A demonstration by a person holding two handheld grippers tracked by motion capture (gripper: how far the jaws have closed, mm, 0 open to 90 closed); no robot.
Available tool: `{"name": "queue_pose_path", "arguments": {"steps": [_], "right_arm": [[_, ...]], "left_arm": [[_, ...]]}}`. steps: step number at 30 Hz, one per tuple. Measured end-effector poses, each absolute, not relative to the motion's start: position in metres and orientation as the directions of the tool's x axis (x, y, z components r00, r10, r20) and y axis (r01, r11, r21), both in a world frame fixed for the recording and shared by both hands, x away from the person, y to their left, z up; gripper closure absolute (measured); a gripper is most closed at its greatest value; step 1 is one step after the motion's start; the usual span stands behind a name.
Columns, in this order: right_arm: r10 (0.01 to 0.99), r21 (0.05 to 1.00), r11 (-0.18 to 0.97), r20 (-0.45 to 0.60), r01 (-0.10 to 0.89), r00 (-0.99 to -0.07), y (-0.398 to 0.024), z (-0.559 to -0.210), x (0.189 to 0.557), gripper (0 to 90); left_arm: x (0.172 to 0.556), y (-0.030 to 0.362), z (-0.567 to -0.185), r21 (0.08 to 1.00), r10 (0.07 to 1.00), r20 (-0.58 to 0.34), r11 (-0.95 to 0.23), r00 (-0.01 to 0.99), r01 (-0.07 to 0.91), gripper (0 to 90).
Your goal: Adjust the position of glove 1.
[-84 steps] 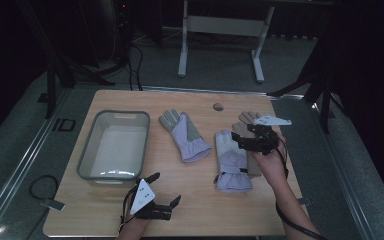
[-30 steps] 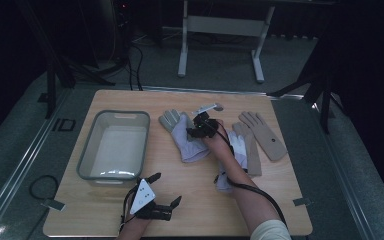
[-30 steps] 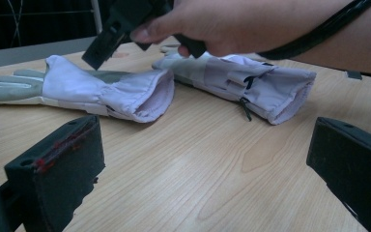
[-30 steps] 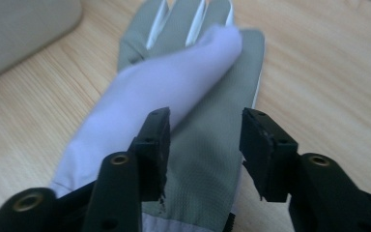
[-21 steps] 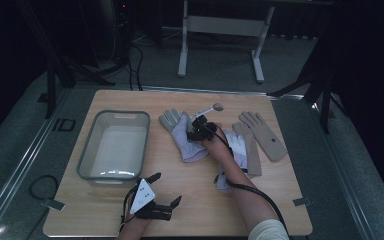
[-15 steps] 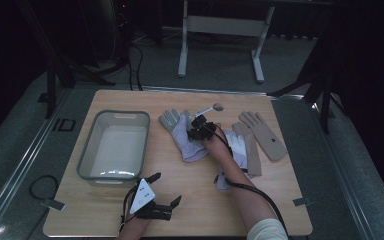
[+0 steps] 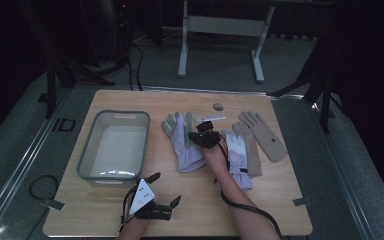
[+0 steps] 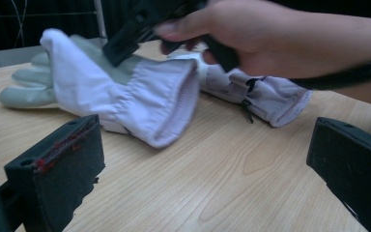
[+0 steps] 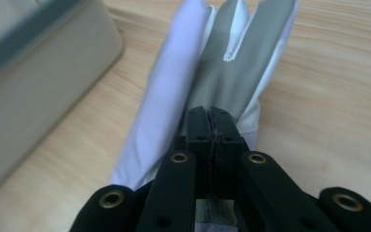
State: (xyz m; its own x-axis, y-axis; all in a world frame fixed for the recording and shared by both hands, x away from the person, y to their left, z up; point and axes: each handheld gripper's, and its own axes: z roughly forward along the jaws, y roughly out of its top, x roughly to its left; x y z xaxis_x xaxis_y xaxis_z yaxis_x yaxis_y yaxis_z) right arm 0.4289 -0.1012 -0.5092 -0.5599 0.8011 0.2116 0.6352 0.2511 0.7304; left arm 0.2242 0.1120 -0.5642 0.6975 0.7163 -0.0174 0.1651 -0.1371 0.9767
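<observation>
A lilac glove with a grey palm (image 7: 182, 145) lies mid-table, fingers pointing away from me. My right gripper (image 7: 200, 136) is at that glove's right edge. Its jaws have just been closing and now pinch the glove's fabric (image 9: 232, 63), with the pads pressed together at the tips (image 9: 211, 121). From the left gripper view, the glove (image 8: 125, 92) is raised at the side where the right gripper (image 8: 125, 43) grips it. My left gripper (image 7: 166, 189) rests near the table's front edge, its jaws wide apart (image 8: 203, 183) with nothing between them.
A grey bin (image 7: 87, 165) stands left of the glove and shows close by (image 9: 29, 72). A second lilac glove (image 7: 237, 155) and a beige glove (image 7: 265, 135) lie to the right. A small round object (image 7: 218, 106) sits near the far edge.
My right gripper came over from the right-hand gloves to the left glove, closed on its fabric and drew slightly toward me. The left gripper has stayed put.
</observation>
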Motion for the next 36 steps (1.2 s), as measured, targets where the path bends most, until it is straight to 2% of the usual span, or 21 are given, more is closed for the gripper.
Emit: {"name": "queue_pose_path", "arguments": {"steps": [3, 7, 15, 18, 20, 24, 27, 29, 36], "right_arm": [[0.821, 0.744, 0.161, 0.263, 0.649, -0.506, -0.110, -0.505, 0.409, 88.5], [0.838, 0.754, 0.121, 0.271, 0.646, -0.473, -0.114, -0.500, 0.384, 88.4], [0.877, 0.754, 0.121, 0.223, 0.646, -0.425, -0.119, -0.521, 0.344, 87.6], [0.890, 0.729, 0.133, 0.210, 0.671, -0.404, -0.121, -0.535, 0.342, 86.2], [0.897, 0.723, 0.177, 0.161, 0.668, -0.412, -0.119, -0.541, 0.341, 83.8], [0.895, 0.722, 0.177, 0.164, 0.669, -0.415, -0.118, -0.542, 0.342, 81.9], [0.893, 0.722, 0.169, 0.176, 0.672, -0.414, -0.121, -0.538, 0.342, 75.9], [0.893, 0.738, 0.167, 0.169, 0.654, -0.418, -0.123, -0.532, 0.340, 68.4], [0.857, 0.763, 0.229, 0.136, 0.604, -0.497, -0.137, -0.504, 0.345, 58.6]], "left_arm": [[0.224, 0.112, -0.564, 0.977, 0.716, -0.014, -0.140, 0.698, 0.164, 0.0], [0.224, 0.111, -0.564, 0.977, 0.717, -0.010, -0.142, 0.697, 0.160, 0.0], [0.224, 0.111, -0.564, 0.977, 0.716, -0.007, -0.145, 0.699, 0.159, 0.0], [0.224, 0.111, -0.564, 0.976, 0.714, -0.007, -0.147, 0.700, 0.160, 0.0], [0.224, 0.111, -0.564, 0.976, 0.714, -0.006, -0.149, 0.700, 0.160, 0.0], [0.224, 0.110, -0.564, 0.976, 0.714, -0.004, -0.151, 0.700, 0.159, 0.0], [0.224, 0.110, -0.564, 0.976, 0.713, -0.004, -0.151, 0.701, 0.159, 0.0], [0.224, 0.111, -0.564, 0.975, 0.713, -0.006, -0.150, 0.701, 0.161, 0.0], [0.224, 0.111, -0.564, 0.976, 0.715, -0.006, -0.148, 0.699, 0.160, 0.0]]}}
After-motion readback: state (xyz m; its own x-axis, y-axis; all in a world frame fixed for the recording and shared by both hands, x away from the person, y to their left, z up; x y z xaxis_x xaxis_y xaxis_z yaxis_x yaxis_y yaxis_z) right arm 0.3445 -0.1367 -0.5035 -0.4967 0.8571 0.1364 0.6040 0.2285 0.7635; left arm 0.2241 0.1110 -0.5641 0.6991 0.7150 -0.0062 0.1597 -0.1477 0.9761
